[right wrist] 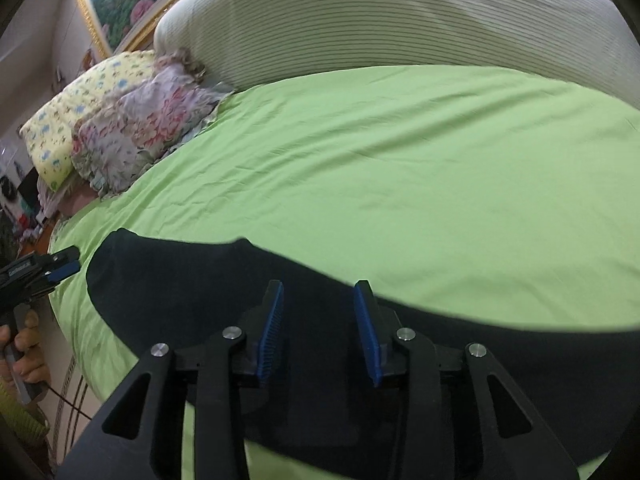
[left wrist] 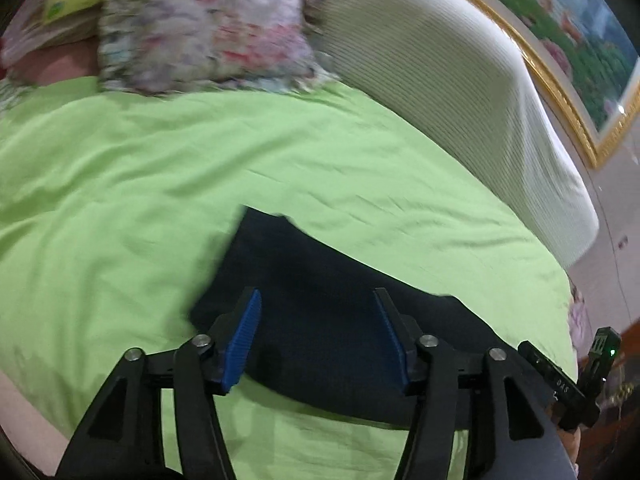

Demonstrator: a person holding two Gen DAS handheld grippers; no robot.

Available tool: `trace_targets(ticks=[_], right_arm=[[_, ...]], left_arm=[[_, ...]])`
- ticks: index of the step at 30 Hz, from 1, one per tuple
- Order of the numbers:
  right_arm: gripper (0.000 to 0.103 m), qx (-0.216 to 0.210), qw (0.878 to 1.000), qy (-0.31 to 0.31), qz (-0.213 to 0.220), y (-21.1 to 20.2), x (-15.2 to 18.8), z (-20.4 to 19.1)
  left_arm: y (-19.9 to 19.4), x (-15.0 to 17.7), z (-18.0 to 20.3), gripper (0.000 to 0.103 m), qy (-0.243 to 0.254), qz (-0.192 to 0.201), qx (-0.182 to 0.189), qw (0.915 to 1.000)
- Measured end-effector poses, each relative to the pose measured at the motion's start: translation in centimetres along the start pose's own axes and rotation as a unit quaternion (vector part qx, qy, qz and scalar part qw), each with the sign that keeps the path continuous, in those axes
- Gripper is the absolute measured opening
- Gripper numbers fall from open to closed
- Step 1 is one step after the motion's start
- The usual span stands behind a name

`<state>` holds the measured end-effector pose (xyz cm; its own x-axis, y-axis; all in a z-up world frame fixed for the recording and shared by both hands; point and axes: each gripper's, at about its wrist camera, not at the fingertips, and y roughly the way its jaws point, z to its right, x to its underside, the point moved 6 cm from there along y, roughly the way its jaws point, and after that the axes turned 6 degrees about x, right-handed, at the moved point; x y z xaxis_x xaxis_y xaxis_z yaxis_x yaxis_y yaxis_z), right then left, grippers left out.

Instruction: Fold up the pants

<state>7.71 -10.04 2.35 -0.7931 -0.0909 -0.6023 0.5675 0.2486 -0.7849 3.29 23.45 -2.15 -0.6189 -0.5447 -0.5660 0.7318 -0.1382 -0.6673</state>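
Dark pants [right wrist: 208, 280] lie flat near the bed's [right wrist: 400, 168] front edge; left gripper [left wrist: 318, 334] and right gripper [right wrist: 319, 330] hover above, both spread apart, empty. Pinching one layer only could skew the fold.

The left hand-held gripper [left wrist: 318, 334] pointed forward and slightly down, its blue-padded fingers [left wrist: 244, 340] spread wide with nothing between them. The right hand-held gripper [right wrist: 319, 330] was angled the same way, its blue pads [right wrist: 272, 332] parted a little less and also empty. From the right wrist view, bare fingers of the left hand [right wrist: 24, 354] wrapped the left tool's handle.
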Motion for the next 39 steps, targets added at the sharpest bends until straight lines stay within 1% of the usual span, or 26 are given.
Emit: trace_targets(ticks=[2,6,11,13,14,18,22,25,28,29,30,34,36,37,38,39], right_arm=[[0.039,0.008,1.000,0.018,0.001,-1.4,1.2,1.5],[0.041,0.026,0.999,0.044,0.004,-3.1,3.0,3.6],[0.043,0.064,0.996,0.061,0.015,-5.9,5.5,6.4],[0.045,0.078,0.994,0.078,0.019,-6.9,6.3,7.8],[0.047,0.082,0.993,0.087,0.019,-7.3,6.7,8.4],[0.050,0.106,0.986,0.127,0.024,-8.9,8.4,11.0],[0.053,0.124,0.975,0.184,0.030,-10.4,10.1,14.4],[0.056,0.134,0.967,0.215,0.034,-11.0,10.8,16.3],[0.061,0.141,0.961,0.236,0.041,-11.4,11.1,17.8],[0.064,0.141,0.959,0.242,0.042,-11.4,11.3,18.1],[0.065,0.140,0.957,0.251,0.044,-11.3,11.3,18.4],[0.066,0.121,0.945,0.299,0.053,-11.4,11.7,20.3],[0.066,0.115,0.939,0.319,0.062,-11.3,11.7,21.1],[0.066,0.115,0.934,0.331,0.068,-11.3,11.8,21.5],[0.066,0.113,0.932,0.338,0.071,-11.2,11.8,21.7],[0.066,0.111,0.929,0.344,0.074,-11.1,11.8,21.8]], left_arm=[[1.1,0.7,2.1,0.058,0.009,-0.014,0.018,0.9997],[3.2,2.0,5.9,0.061,0.036,-0.041,0.040,0.9977],[6.0,4.5,11.0,0.063,0.080,-0.085,0.065,0.9911],[6.7,5.4,12.8,0.064,0.097,-0.096,0.072,0.9880],[7.1,5.9,13.8,0.067,0.109,-0.103,0.076,0.9858],[8.5,7.6,17.3,0.070,0.148,-0.129,0.090,0.9764],[10.0,9.0,20.5,0.072,0.184,-0.155,0.100,0.9653],[11.0,9.9,22.9,0.073,0.206,-0.169,0.106,0.9579],[12.1,10.8,25.7,0.073,0.241,-0.178,0.110,0.9478],[12.6,11.3,27.1,0.074,0.257,-0.181,0.112,0.9427],[12.9,11.5,27.7,0.074,0.267,-0.183,0.114,0.9393],[14.6,12.8,31.5,0.077,0.310,-0.208,0.132,0.9183],[15.5,13.5,33.1,0.077,0.335,-0.224,0.141,0.9041],[15.9,13.9,34.0,0.077,0.350,-0.231,0.151,0.8951],[16.3,14.4,35.2,0.077,0.372,-0.239,0.164,0.8818],[16.7,14.9,36.0,0.077,0.388,-0.247,0.171,0.8715]])
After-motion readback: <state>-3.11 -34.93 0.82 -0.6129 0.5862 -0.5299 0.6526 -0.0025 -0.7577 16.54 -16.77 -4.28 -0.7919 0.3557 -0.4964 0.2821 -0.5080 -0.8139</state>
